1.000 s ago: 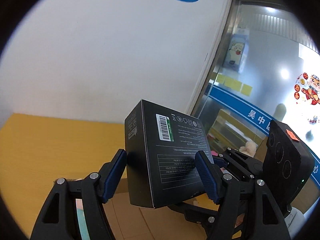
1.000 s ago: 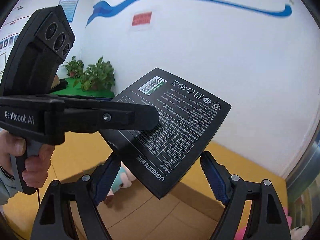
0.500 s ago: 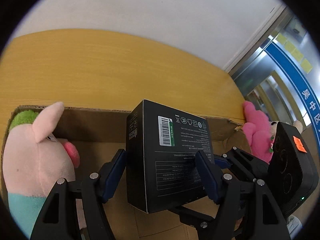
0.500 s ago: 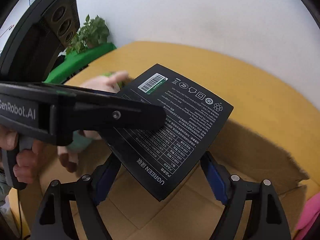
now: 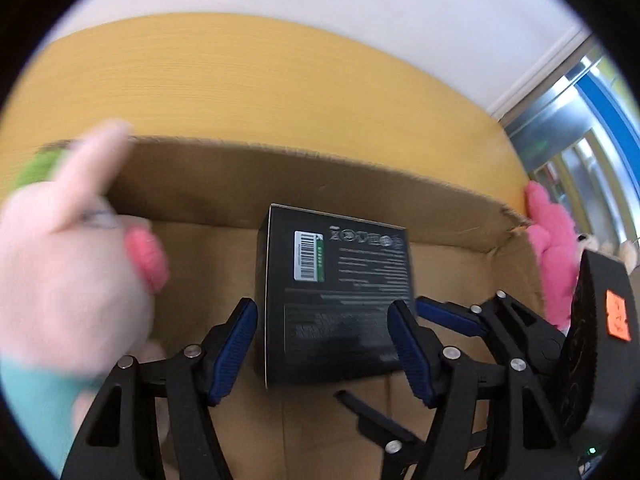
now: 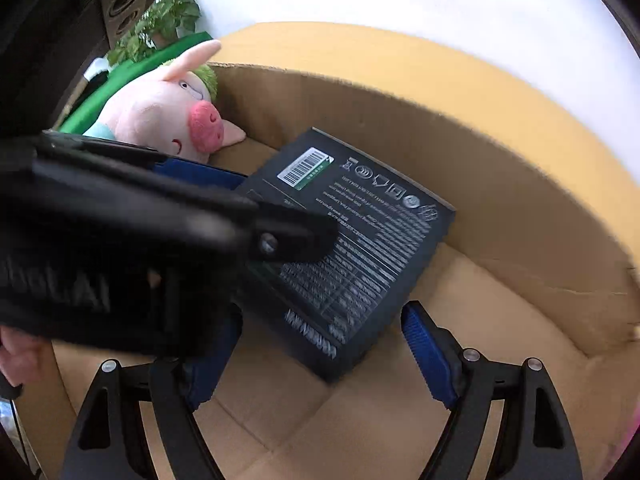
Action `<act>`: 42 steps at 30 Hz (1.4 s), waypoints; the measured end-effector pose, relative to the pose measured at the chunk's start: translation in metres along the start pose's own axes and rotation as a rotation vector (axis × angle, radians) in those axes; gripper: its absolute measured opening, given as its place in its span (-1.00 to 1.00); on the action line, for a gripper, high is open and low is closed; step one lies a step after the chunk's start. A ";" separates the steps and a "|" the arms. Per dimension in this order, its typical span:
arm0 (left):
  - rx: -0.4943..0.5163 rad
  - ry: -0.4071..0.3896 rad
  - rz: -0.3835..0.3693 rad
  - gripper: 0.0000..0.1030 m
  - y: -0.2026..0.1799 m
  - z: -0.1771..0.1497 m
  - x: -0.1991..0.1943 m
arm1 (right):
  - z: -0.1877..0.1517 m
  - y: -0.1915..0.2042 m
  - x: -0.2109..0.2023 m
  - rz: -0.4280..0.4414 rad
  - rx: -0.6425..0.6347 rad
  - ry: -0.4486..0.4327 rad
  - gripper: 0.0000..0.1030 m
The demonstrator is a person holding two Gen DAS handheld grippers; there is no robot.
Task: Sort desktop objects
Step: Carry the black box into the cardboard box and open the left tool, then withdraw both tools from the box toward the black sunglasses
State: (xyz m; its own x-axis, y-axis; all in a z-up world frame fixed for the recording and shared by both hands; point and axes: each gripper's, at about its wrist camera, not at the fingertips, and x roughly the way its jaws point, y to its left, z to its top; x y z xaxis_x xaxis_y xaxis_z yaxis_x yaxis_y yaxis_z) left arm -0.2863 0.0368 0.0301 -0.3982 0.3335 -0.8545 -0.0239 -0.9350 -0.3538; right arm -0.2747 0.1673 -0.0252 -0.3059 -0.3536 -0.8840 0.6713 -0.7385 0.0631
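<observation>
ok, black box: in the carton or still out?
In. The black box sits below the rim of the carton, cardboard walls behind and beside it, floor beneath, beside the pig plush.

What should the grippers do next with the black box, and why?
Probably lower it a little further, then let go. The left gripper clamps the black box down inside the cardboard carton, beside the pig plush. Whether the box already touches the floor is unclear.
</observation>
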 end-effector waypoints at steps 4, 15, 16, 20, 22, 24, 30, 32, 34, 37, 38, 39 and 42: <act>0.083 -0.170 0.023 0.31 -0.010 -0.022 -0.074 | -0.014 0.014 -0.052 -0.068 0.049 -0.044 0.76; 0.303 -0.566 0.145 0.58 -0.047 -0.173 -0.216 | -0.101 0.127 -0.176 -0.261 0.165 -0.304 0.99; 0.287 -0.577 0.143 0.58 -0.047 -0.181 -0.218 | -0.102 0.135 -0.175 -0.276 0.183 -0.316 0.99; 0.298 -0.629 0.182 0.58 -0.049 -0.221 -0.231 | -0.131 0.148 -0.194 -0.335 0.216 -0.339 0.99; 0.300 -0.636 0.171 0.58 -0.050 -0.234 -0.237 | -0.135 0.157 -0.199 -0.325 0.223 -0.345 0.99; 0.290 -0.627 0.135 0.58 -0.050 -0.242 -0.239 | -0.139 0.167 -0.199 -0.335 0.219 -0.352 0.99; 0.278 -0.628 0.162 0.58 -0.049 -0.260 -0.242 | -0.151 0.193 -0.217 -0.354 0.206 -0.388 0.99; 0.275 -0.629 0.160 0.58 -0.047 -0.263 -0.242 | -0.155 0.194 -0.215 -0.352 0.205 -0.377 0.99; 0.277 -0.630 0.168 0.58 -0.047 -0.264 -0.241 | -0.157 0.194 -0.216 -0.355 0.211 -0.379 0.99; 0.287 -0.623 0.167 0.58 -0.049 -0.266 -0.238 | -0.157 0.195 -0.219 -0.358 0.211 -0.386 0.99; 0.286 -0.618 0.157 0.58 -0.048 -0.266 -0.237 | -0.157 0.195 -0.219 -0.361 0.207 -0.385 0.99; 0.283 -0.616 0.150 0.58 -0.048 -0.266 -0.236 | -0.157 0.196 -0.220 -0.356 0.208 -0.387 0.99; 0.274 -0.607 0.152 0.58 -0.046 -0.265 -0.234 | -0.157 0.197 -0.221 -0.352 0.202 -0.393 0.99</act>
State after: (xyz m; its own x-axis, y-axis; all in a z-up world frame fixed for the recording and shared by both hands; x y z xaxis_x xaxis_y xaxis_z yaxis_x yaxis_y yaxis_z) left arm 0.0510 0.0335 0.1456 -0.8574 0.1441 -0.4940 -0.1266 -0.9896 -0.0690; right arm 0.0311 0.1895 0.1098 -0.7422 -0.2246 -0.6314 0.3527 -0.9320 -0.0831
